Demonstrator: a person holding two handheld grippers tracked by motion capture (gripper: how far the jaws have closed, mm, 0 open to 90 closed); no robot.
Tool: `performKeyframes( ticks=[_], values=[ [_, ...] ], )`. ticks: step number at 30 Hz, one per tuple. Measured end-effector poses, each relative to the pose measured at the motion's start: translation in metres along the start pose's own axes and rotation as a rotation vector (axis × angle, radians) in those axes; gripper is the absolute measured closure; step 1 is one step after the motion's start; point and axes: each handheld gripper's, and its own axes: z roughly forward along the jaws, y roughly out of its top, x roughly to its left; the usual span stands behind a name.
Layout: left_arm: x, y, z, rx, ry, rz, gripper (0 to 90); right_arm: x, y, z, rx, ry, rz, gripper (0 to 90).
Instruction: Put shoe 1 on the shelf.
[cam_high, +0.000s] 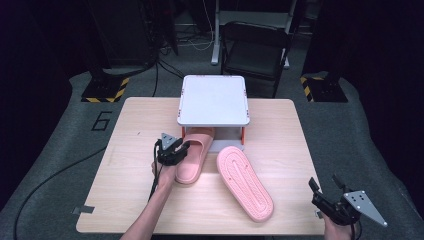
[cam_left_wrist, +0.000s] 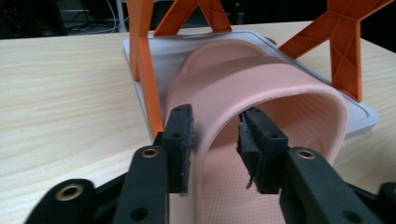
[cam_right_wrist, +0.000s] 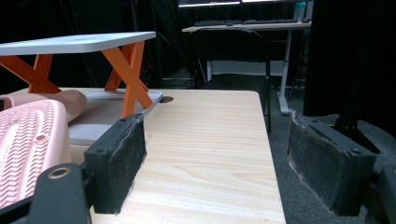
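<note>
A pink slipper (cam_high: 192, 161) lies sole down, its toe end on the white base plate (cam_left_wrist: 163, 51) under the small shelf (cam_high: 214, 100). My left gripper (cam_high: 182, 150) straddles the left side of its strap (cam_left_wrist: 261, 79). One pad is outside the strap and the other inside it, with a gap showing on the inner side. The second pink slipper (cam_high: 245, 182) lies sole up to the right, ridged tread showing (cam_right_wrist: 28, 140). My right gripper (cam_high: 325, 182) hovers wide open at the table's front right corner, nothing between its pads (cam_right_wrist: 116, 163).
The shelf has a white top on orange crossed legs (cam_left_wrist: 144, 70) and stands at the back middle of the wooden table (cam_high: 135, 125). A black folding chair (cam_high: 255, 50) stands behind the table. Bare wood lies to the left and right of the slippers.
</note>
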Motion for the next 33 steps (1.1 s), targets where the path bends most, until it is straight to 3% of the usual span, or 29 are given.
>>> performKeyframes(
  ticks=[3, 7, 10, 12, 15, 16, 18, 20, 21, 22, 24, 26, 27, 28, 33],
  values=[
    [-0.001, 0.002, 0.005, -0.022, 0.023, -0.030, 67.8, 0.002, 0.000, 0.000, 0.002, 0.009, -0.005, 19.6],
    [-0.004, 0.006, 0.012, -0.034, 0.046, -0.029, 68.2, 0.002, 0.000, 0.000, 0.003, 0.004, -0.014, 19.6],
    [-0.002, 0.009, 0.018, -0.061, 0.058, -0.106, 68.1, 0.001, 0.000, 0.000, 0.004, 0.009, -0.008, 19.6],
    [-0.001, 0.011, 0.023, -0.062, 0.055, -0.120, 67.1, 0.001, 0.000, 0.000, 0.002, 0.010, -0.011, 19.6],
    [-0.003, 0.009, 0.025, -0.037, 0.043, -0.108, 59.8, 0.000, 0.001, -0.001, -0.005, 0.011, -0.008, 19.6],
    [-0.005, 0.008, 0.024, -0.017, 0.040, -0.101, 53.6, -0.001, 0.001, -0.001, -0.007, 0.010, -0.007, 19.6],
    [-0.007, 0.007, 0.017, -0.039, 0.022, -0.094, 51.1, -0.001, 0.001, -0.001, -0.007, 0.009, -0.006, 19.6],
    [-0.006, 0.006, 0.001, -0.049, -0.025, -0.071, 42.4, 0.000, 0.002, -0.001, -0.010, 0.015, -0.010, 19.6],
    [-0.006, 0.006, 0.001, -0.049, -0.025, -0.071, 39.4, 0.000, 0.002, -0.001, -0.010, 0.015, -0.010, 19.6],
    [-0.007, 0.005, -0.007, -0.039, -0.048, -0.049, 39.4, 0.001, 0.002, -0.001, -0.009, 0.016, -0.010, 19.6],
    [-0.008, 0.000, -0.019, -0.017, -0.091, -0.019, 31.7, 0.002, 0.002, 0.000, -0.006, 0.018, -0.015, 19.7],
    [-0.011, -0.010, -0.038, 0.019, -0.142, 0.042, 21.4, 0.004, 0.003, 0.001, -0.011, 0.024, -0.019, 19.6],
    [-0.011, -0.010, -0.038, 0.019, -0.142, 0.042, 19.1, 0.005, 0.003, 0.001, -0.010, 0.023, -0.022, 19.6],
    [-0.014, -0.018, -0.045, 0.048, -0.172, 0.039, 17.6, 0.005, 0.003, 0.001, -0.009, 0.024, -0.020, 19.6],
    [-0.024, -0.032, -0.053, 0.078, -0.188, 0.063, 13.7, 0.006, 0.004, 0.000, -0.013, 0.029, -0.009, 19.6]
  ],
)
